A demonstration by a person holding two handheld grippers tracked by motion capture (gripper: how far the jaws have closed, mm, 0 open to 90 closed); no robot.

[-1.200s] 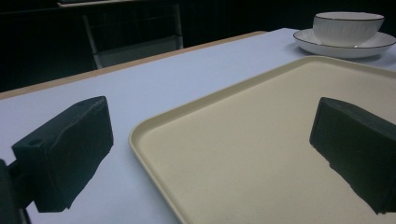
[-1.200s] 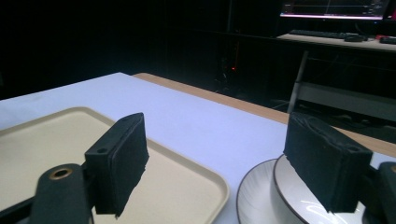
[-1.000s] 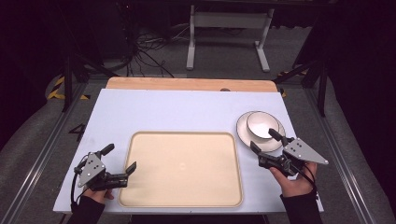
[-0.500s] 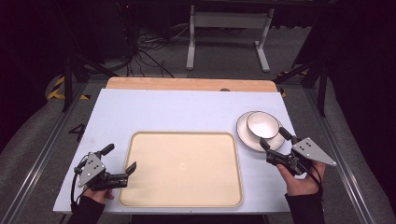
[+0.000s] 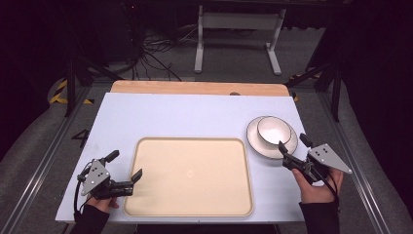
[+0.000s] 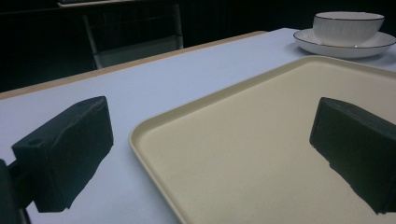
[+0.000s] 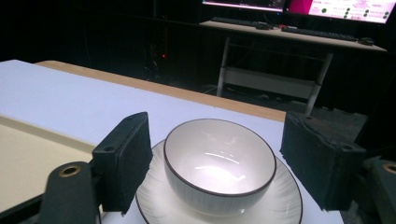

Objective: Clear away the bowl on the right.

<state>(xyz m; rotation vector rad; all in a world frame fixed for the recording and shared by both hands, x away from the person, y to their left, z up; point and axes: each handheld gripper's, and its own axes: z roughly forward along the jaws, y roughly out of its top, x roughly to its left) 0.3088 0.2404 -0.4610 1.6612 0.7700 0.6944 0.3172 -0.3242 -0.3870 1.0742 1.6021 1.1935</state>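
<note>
Two grippers sit with jaws spread and empty: the left gripper [image 5: 122,169] straddles the near-left rim of the beige tray [image 5: 190,209], and the right gripper [image 5: 292,147] hangs just beside the white bowl [image 5: 273,130] standing on its saucer [image 5: 253,140] right of the tray.
</note>
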